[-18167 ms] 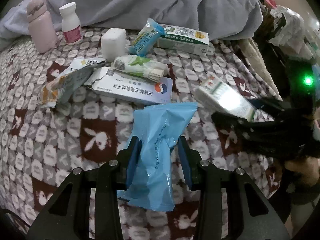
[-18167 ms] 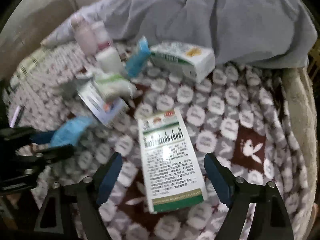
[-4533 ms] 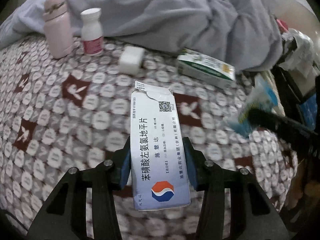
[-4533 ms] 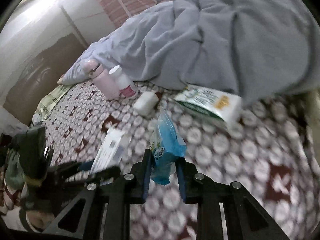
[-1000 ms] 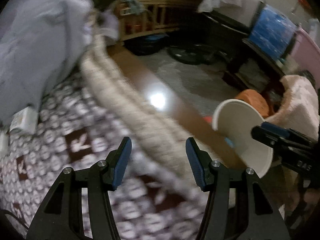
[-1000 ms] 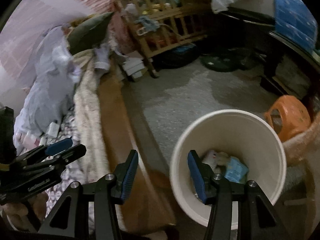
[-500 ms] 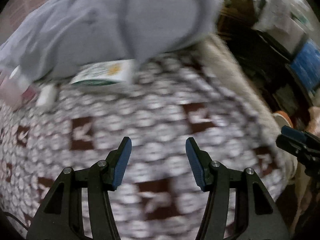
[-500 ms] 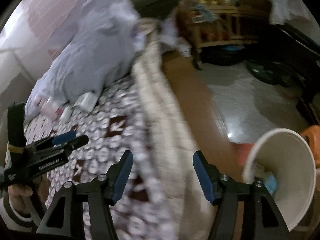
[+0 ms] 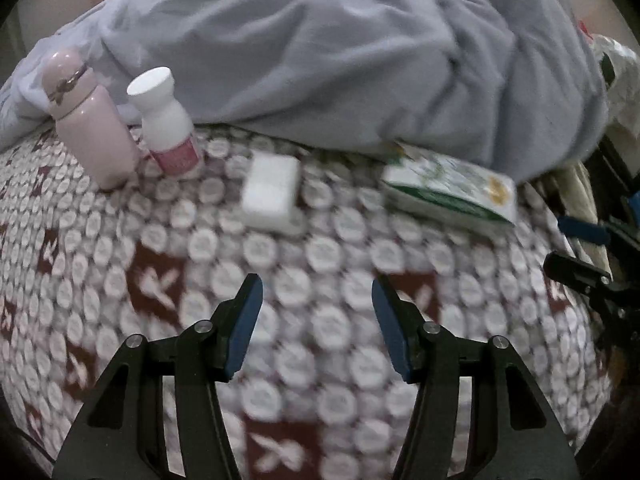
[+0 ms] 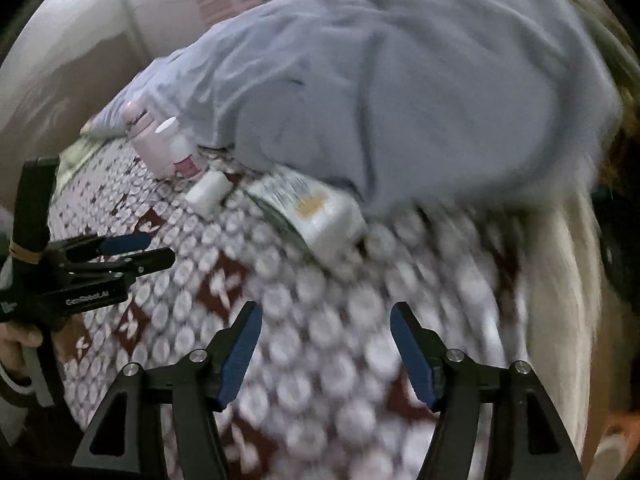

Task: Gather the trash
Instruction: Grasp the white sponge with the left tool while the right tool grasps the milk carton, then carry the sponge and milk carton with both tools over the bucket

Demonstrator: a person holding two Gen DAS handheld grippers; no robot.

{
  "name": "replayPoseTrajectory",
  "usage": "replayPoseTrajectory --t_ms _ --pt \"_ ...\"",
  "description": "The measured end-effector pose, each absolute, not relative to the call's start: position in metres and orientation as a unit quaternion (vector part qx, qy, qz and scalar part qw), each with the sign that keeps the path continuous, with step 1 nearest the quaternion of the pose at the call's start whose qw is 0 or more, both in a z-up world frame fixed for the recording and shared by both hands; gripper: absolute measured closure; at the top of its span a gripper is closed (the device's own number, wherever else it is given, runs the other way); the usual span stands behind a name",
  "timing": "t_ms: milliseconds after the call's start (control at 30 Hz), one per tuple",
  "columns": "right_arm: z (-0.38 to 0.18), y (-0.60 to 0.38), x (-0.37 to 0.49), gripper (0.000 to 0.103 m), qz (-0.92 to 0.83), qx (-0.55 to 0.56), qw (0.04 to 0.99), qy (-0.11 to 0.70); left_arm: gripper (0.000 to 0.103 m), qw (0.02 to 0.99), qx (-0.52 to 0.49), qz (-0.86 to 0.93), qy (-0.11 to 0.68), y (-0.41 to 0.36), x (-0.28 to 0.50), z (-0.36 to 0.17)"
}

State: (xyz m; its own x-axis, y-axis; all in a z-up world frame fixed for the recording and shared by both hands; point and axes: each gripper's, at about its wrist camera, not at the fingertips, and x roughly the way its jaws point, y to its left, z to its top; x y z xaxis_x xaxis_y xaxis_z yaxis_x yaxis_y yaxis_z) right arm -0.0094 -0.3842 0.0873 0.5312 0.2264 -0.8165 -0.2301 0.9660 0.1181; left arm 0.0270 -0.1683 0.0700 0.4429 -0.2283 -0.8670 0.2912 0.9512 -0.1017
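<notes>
A green and white carton [image 9: 450, 194] [image 10: 316, 210] lies on the patterned bedspread [image 9: 320, 280] against the grey duvet. A small white block [image 9: 272, 192] [image 10: 208, 192] lies to its left. My left gripper [image 9: 316, 292] hangs over the bedspread in front of both, its jaws opening with nothing between them. My right gripper [image 10: 326, 316] is over the bedspread near the bed's right edge, its jaws opening and empty; the carton lies beyond it. The left gripper [image 10: 156, 250] also shows at the left of the right wrist view, and the right gripper [image 9: 580, 248] at the right edge of the left wrist view.
A pink flask [image 9: 86, 116] and a white pill bottle with a pink label [image 9: 166, 118] stand at the back left by the rumpled grey duvet [image 9: 340, 52]. A cream blanket fringe [image 10: 560, 280] runs along the bed's right edge. A person's hand [image 10: 18, 344] holds the left gripper.
Both grippers have swung from the white bin on the floor back over the bed. The right gripper's jaws stand wider than a second ago.
</notes>
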Motion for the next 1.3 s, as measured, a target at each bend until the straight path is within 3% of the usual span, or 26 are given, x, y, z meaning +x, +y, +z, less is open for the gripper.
replayPoseTrajectory --t_ms 67,433,467,500,533,600,667,1300 --pt "0.089 -0.371 0.012 0.026 0.134 -0.041 0.876 0.461 0.044 0.849 0.027 -0.154 0.505 -0.161 0.046 0.068" --pt "0.040 -0.331 0.089 0.025 0.167 -0.142 0.826 0.520 0.045 0.839 0.029 -0.130 0.527 -0.164 0.111 0.024" --pt "0.036 -0.328 0.089 0.025 0.167 -0.138 0.826 0.521 0.047 0.839 0.019 -0.129 0.528 -0.162 0.112 0.022" --pt "0.032 -0.327 0.087 0.026 0.163 -0.132 0.830 0.516 0.064 0.839 -0.002 -0.130 0.528 -0.160 0.114 0.021" --pt "0.031 -0.327 0.084 0.029 0.157 -0.124 0.838 0.508 0.068 0.838 -0.013 -0.129 0.530 -0.158 0.115 0.020" --pt "0.034 -0.329 0.072 0.044 0.156 -0.099 0.852 0.490 0.069 0.839 -0.020 -0.129 0.528 -0.156 0.109 0.024" --pt "0.038 -0.329 0.055 0.049 0.153 -0.082 0.858 0.484 0.070 0.845 -0.010 -0.136 0.517 -0.156 0.094 0.032" --pt "0.080 -0.384 -0.128 0.049 0.073 0.037 0.890 0.449 0.070 0.850 0.038 -0.199 0.486 -0.227 -0.059 0.086"
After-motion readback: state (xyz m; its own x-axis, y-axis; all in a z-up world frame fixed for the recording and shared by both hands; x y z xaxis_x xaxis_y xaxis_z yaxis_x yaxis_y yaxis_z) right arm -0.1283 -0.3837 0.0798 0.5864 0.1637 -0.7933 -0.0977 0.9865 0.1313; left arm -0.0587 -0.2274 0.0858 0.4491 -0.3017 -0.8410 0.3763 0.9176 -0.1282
